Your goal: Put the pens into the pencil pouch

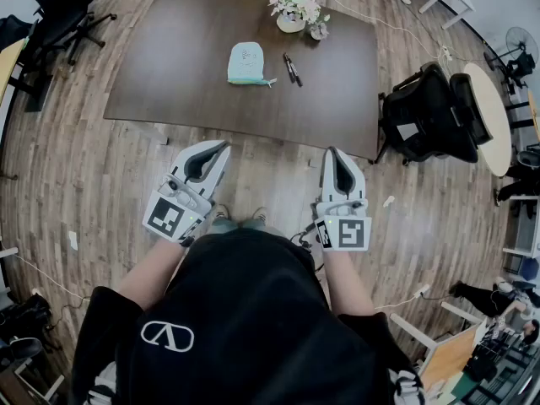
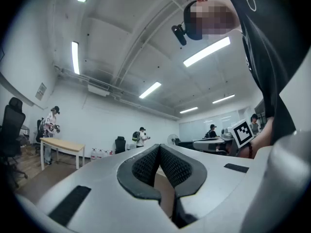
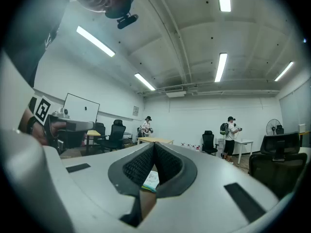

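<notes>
A light teal pencil pouch [image 1: 247, 63] lies on the dark brown table [image 1: 169, 74], toward its far side. Two dark pens [image 1: 292, 68] lie side by side just right of it. My left gripper [image 1: 223, 147] and right gripper [image 1: 333, 153] are held level over the floor, well short of the table's near edge, both shut and empty. In the left gripper view the pads [image 2: 172, 165] meet at the tips, with only the room beyond. A bit of the pouch [image 3: 150, 179] shows through the gap under the shut tips in the right gripper view.
A vase of flowers [image 1: 295, 11] stands at the table's far side. A black office chair [image 1: 426, 116] sits at the table's right corner, another chair [image 1: 55, 15] at far left. White cables run along the floor behind the table. People [image 3: 230, 132] stand by desks farther off.
</notes>
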Motion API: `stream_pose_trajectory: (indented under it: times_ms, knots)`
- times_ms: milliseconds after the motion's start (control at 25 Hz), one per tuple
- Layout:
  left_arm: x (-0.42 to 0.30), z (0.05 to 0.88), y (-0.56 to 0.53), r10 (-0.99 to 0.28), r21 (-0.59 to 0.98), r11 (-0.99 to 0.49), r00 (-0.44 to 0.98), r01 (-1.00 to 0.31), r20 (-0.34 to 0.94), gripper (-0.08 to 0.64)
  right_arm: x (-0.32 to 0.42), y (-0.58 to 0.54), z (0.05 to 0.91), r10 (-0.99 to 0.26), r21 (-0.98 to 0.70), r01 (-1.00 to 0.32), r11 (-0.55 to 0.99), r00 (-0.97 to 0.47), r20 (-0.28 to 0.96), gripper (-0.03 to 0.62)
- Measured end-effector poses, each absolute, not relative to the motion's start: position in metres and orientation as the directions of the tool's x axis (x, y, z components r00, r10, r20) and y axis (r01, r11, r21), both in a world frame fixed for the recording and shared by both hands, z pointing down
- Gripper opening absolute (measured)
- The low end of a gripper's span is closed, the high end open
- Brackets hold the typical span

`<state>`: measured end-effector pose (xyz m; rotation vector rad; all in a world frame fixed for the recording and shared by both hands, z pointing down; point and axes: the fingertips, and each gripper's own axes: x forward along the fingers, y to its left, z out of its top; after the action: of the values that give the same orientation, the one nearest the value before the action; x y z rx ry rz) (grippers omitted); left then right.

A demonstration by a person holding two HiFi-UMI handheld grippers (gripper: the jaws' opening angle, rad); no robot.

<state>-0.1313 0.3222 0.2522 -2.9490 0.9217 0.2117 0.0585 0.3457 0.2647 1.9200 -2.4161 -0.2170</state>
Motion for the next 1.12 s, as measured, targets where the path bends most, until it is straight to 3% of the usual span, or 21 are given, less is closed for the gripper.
stream_pose_trajectory:
  times_ms: [1120]
  knots:
    - [-0.083, 0.289, 0.301, -0.631, -0.099, -0.771, 0.776, -0.629, -0.022, 0.005, 0.115, 0.34, 0.27, -0.942, 0.048, -0.952, 0.303, -0.306, -0.139, -0.002]
